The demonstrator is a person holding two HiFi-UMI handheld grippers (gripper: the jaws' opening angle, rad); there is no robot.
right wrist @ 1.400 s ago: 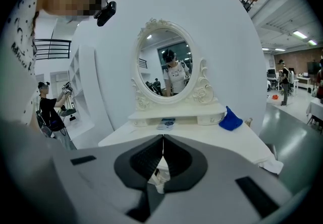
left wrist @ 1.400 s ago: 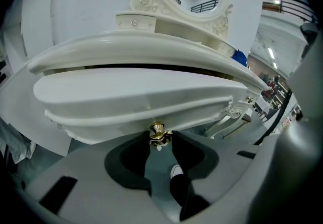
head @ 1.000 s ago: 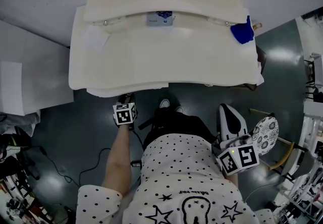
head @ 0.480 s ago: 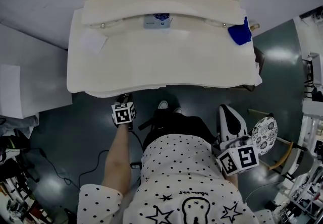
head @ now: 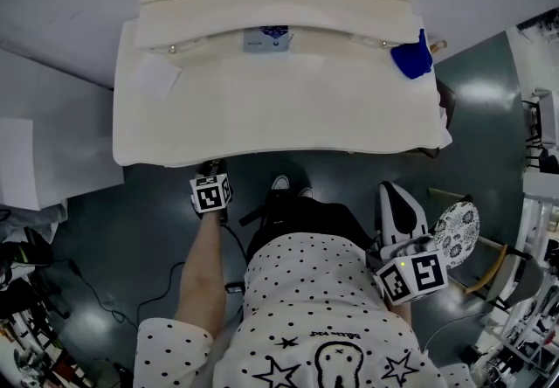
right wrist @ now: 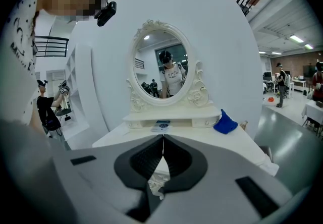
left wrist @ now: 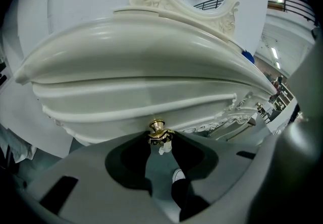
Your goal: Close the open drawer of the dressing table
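While the left gripper (left wrist: 160,138) is hovering at the drawer (left wrist: 126,103), its jaws are standing apart with the gold knob (left wrist: 157,127) between them, seemingly unpinched. The drawer is sitting almost flush under the dressing table (head: 279,107) top (barely any lip showing from above), so little is remaining. The right gripper (right wrist: 162,147) is idling, closed and empty.

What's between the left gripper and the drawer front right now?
Only the brass knob, mounted on the drawer front, sitting at the tips of the left gripper's open jaws. The left gripper view shows it.
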